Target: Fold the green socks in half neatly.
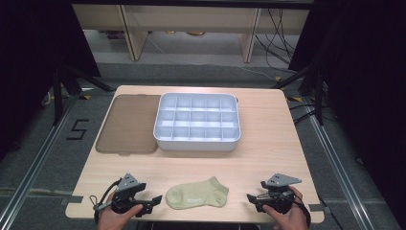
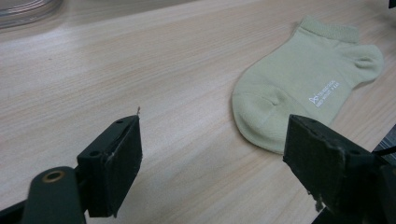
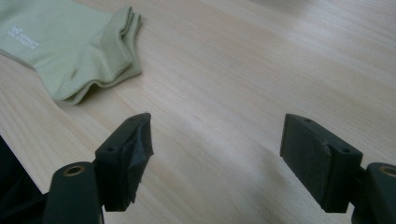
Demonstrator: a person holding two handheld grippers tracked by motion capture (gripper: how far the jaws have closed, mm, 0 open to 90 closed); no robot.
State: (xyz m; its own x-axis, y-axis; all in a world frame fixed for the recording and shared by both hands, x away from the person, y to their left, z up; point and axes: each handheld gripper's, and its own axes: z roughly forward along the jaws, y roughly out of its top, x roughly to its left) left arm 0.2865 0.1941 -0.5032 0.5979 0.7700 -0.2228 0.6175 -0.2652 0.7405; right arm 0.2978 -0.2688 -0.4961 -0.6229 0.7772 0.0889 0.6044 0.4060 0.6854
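Note:
A pale green ankle sock lies flat near the table's front edge, between my two grippers. My left gripper rests on the table just left of the sock's toe, jaws open and empty. In the left gripper view the sock lies ahead to the right, its toe close to the right jaw, and the left gripper holds nothing. My right gripper sits to the right of the sock's cuff, open and empty. In the right gripper view the sock's cuff is at the upper left, apart from the right gripper.
A white divided organizer box with several empty compartments stands at the table's middle back. Its translucent brown lid lies flat to the left of it. Bare wood lies between the box and the sock.

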